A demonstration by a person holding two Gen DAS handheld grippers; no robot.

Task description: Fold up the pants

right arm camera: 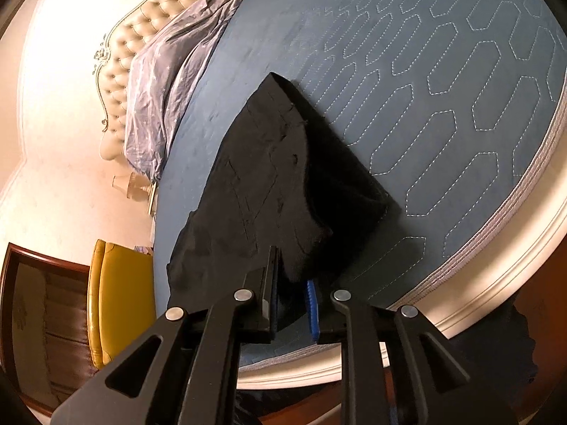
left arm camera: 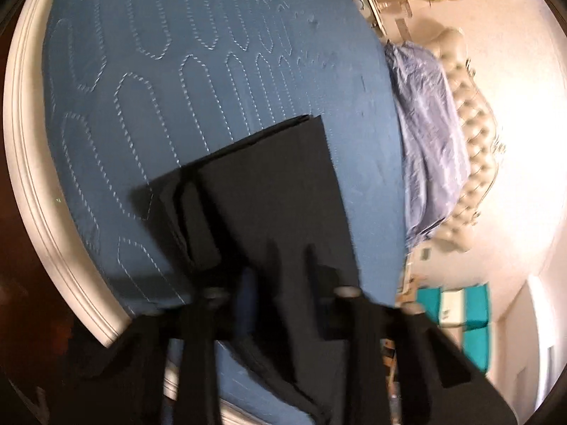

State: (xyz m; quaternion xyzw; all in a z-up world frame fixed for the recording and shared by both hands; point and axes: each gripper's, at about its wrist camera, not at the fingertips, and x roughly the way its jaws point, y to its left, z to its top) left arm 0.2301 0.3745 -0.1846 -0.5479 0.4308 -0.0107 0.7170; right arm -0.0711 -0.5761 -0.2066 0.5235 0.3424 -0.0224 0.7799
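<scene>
Black pants (left arm camera: 269, 184) lie folded into a thick stack on the blue quilted bedspread (left arm camera: 159, 71). Their near end drapes over my left gripper (left arm camera: 280, 276), whose jaws are shut on the cloth; its fingers are dark, blurred and mostly hidden by fabric. In the right wrist view the pants (right arm camera: 269, 177) run away from me across the bedspread (right arm camera: 443, 106), the top layer creased and a fold rising along the right side. My right gripper (right arm camera: 292, 294) pinches the near hem between a black pad and a blue pad (right arm camera: 312, 304).
A crumpled lilac duvet (left arm camera: 425, 124) (right arm camera: 166, 81) lies against the cream tufted headboard (left arm camera: 471, 141) (right arm camera: 141, 35). The white bed frame rim (left arm camera: 32, 141) (right arm camera: 496, 283) curves round the mattress. A yellow chair (right arm camera: 120, 301) stands beside the bed, a teal box (left arm camera: 471, 311) on the floor.
</scene>
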